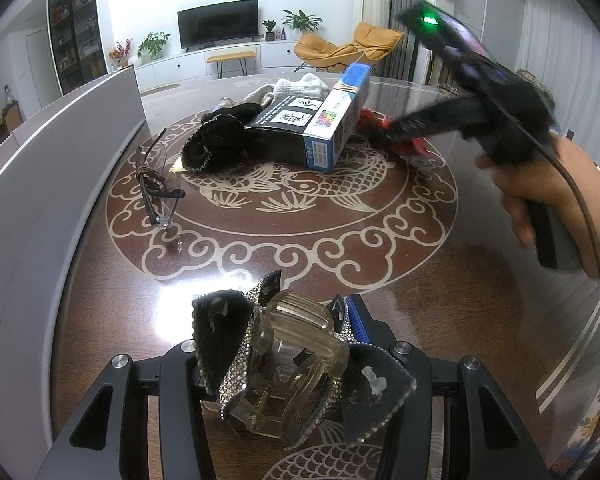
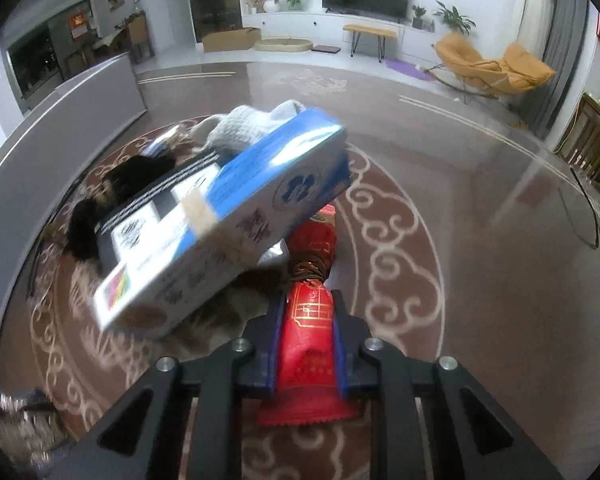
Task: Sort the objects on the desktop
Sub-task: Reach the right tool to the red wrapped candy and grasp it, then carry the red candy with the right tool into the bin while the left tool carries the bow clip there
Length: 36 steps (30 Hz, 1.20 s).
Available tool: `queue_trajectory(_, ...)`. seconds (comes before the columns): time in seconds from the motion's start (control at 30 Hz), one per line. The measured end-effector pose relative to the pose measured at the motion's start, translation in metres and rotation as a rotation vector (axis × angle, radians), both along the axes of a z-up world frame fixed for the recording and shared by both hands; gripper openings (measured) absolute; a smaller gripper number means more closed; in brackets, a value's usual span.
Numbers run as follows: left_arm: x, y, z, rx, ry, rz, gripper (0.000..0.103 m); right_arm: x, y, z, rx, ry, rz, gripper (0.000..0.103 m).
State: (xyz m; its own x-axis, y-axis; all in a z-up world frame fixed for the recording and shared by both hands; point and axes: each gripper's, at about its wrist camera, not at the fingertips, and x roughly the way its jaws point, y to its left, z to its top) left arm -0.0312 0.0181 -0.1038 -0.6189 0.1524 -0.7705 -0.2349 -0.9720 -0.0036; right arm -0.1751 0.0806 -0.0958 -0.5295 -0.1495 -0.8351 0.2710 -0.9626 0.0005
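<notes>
My left gripper is shut on a clear hair clip with a black rhinestone bow, held just above the table. In the right wrist view my right gripper is shut on a red packet with gold print, tied round the middle with bands. The packet's far end lies under the raised corner of a blue and white box. From the left wrist view the right gripper is blurred, next to that box, over the red packet. A hand holds its handle.
Folded glasses lie at the left. A black fuzzy item, a black box and white knit cloth crowd the table's middle. A grey panel stands along the left edge. The round glass-topped table shows a carp pattern.
</notes>
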Motion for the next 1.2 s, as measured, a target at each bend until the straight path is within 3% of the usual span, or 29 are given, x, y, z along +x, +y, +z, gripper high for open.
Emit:
queue_trajectory(0.2,0.0,0.0,0.0,0.001,0.0,0.0,0.05,0.084,0.019,-0.002,-0.071,-0.008,0.021,0.022)
queue_trajectory(0.3,0.001,-0.001,0.0,0.016,0.001,-0.007,0.05,0.143,0.046,-0.002,-0.162,-0.035,0.023,0.022)
queue_trajectory(0.4,0.001,-0.002,0.0,0.033,-0.001,-0.009,0.05,0.172,0.067,-0.001,-0.189,-0.062,0.004,0.024)
queue_trajectory(0.47,0.001,-0.002,0.001,0.043,-0.005,-0.012,0.05,0.177,0.073,0.001,-0.179,-0.089,-0.002,0.031)
queue_trajectory(0.6,0.009,-0.009,0.004,0.061,-0.013,-0.027,0.049,0.16,0.059,0.008,-0.106,-0.108,0.047,0.076)
queue_trajectory(0.63,0.012,-0.012,0.006,0.071,-0.006,-0.032,0.049,0.154,0.054,0.007,-0.089,-0.123,0.062,0.077)
queue_trajectory(0.77,0.024,-0.03,0.016,0.102,0.018,-0.04,0.049,0.155,0.041,0.002,0.005,-0.186,0.109,0.076)
queue_trajectory(0.8,0.025,-0.033,0.017,0.112,0.017,-0.039,0.049,0.159,0.041,0.001,0.01,-0.196,0.12,0.065)
queue_trajectory(0.87,0.027,-0.036,0.019,0.133,0.013,-0.036,0.049,0.167,0.041,0.002,0.025,-0.176,0.126,0.032)
queue_trajectory(0.9,0.028,-0.038,0.022,0.142,0.013,-0.034,0.049,0.168,0.045,0.005,0.009,-0.177,0.119,0.024)
queue_trajectory(1.07,0.045,-0.045,0.054,0.208,0.045,-0.027,0.049,0.179,0.065,0.032,-0.154,-0.153,0.055,0.022)
queue_trajectory(1.2,0.05,-0.072,0.089,0.287,0.073,0.011,0.049,0.188,0.047,0.072,-0.221,-0.096,0.076,0.022)
